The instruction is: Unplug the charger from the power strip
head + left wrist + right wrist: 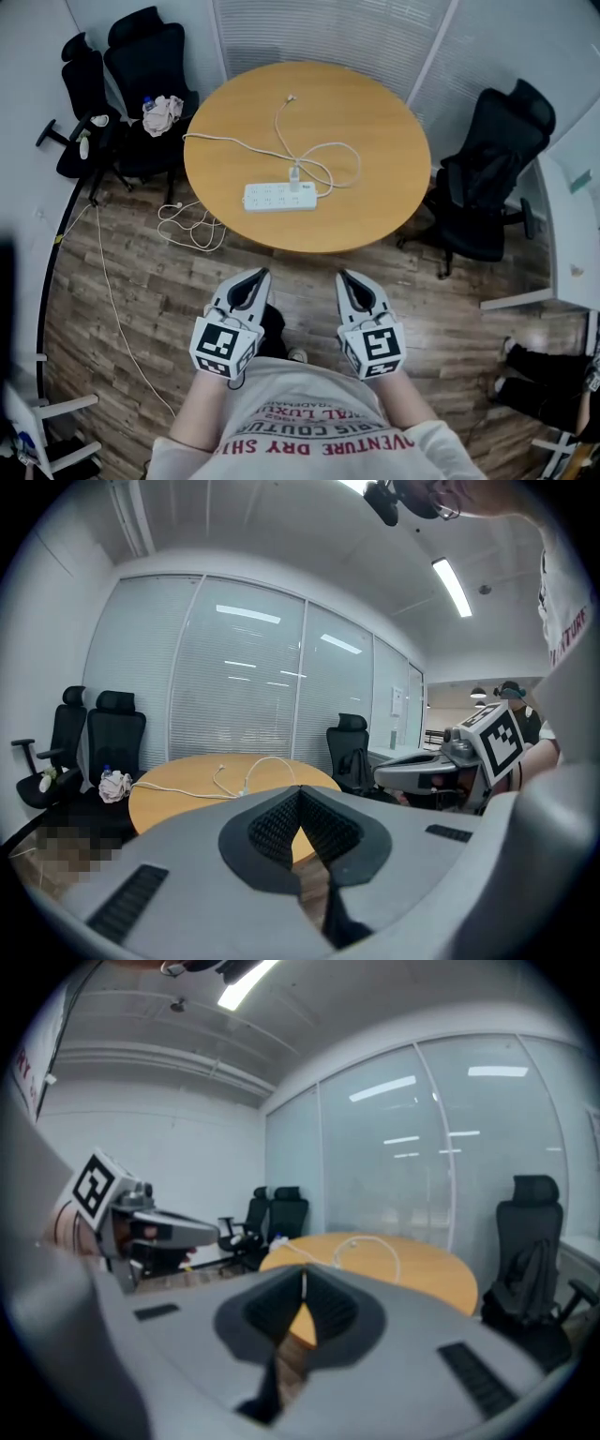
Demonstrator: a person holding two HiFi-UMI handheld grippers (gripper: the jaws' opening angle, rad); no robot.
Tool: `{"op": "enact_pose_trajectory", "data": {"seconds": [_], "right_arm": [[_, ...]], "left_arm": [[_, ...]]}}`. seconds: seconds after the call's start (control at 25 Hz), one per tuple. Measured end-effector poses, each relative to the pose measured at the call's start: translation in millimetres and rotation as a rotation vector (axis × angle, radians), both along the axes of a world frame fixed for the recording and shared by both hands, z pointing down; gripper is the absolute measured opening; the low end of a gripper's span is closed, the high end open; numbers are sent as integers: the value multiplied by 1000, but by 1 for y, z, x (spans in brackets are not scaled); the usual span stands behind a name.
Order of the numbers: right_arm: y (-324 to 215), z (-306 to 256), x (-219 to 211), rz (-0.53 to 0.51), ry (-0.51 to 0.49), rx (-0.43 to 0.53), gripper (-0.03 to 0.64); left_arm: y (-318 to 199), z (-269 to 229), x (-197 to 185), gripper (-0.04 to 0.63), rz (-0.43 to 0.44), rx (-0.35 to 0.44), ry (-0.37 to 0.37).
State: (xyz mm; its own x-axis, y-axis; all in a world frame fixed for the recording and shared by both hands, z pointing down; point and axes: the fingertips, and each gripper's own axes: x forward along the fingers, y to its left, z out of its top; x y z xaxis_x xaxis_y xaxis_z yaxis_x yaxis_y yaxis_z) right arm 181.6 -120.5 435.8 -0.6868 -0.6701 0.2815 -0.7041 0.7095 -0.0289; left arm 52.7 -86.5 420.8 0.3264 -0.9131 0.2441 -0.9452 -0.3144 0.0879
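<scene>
A white power strip [280,196] lies near the front of a round wooden table [375,122]. A small white charger [294,175] is plugged into it, and its white cable [309,150] loops across the tabletop. Both grippers are held close to the person's chest, well short of the table. My left gripper [259,273] is shut with nothing in it, and my right gripper [345,276] is shut and empty too. In the left gripper view the jaws [299,793] meet in front of the table [187,785]. In the right gripper view the jaws [303,1276] also meet.
Black office chairs stand at the back left [141,66] and at the right [487,187] of the table. A white cord [187,225] trails onto the wooden floor. A white desk edge [562,234] is at the far right. Glass walls lie behind.
</scene>
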Motion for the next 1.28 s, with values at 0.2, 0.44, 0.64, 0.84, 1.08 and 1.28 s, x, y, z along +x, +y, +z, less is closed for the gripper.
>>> {"op": "enact_pose_trajectory", "data": {"seconds": [0.2, 0.44, 0.64, 0.84, 1.08, 1.28], "right_arm": [[-48, 12, -11, 20, 22, -35, 29], [-114, 33, -38, 36, 75, -115, 29], [-175, 58, -71, 78, 88, -164, 29], [-212, 85, -101, 87, 121, -227, 29], [-227, 128, -125, 71, 200, -360, 31], [-229, 167, -132, 53, 259, -456, 31]], "left_arm": [[-54, 8, -18, 32, 19, -25, -12], [-138, 30, -45, 33, 70, -81, 1], [-196, 64, -74, 33, 117, -135, -11], [-234, 109, -95, 32, 168, -206, -22], [-255, 165, -112, 32, 221, -289, -65], [-256, 202, -102, 32, 333, -323, -106]]}}
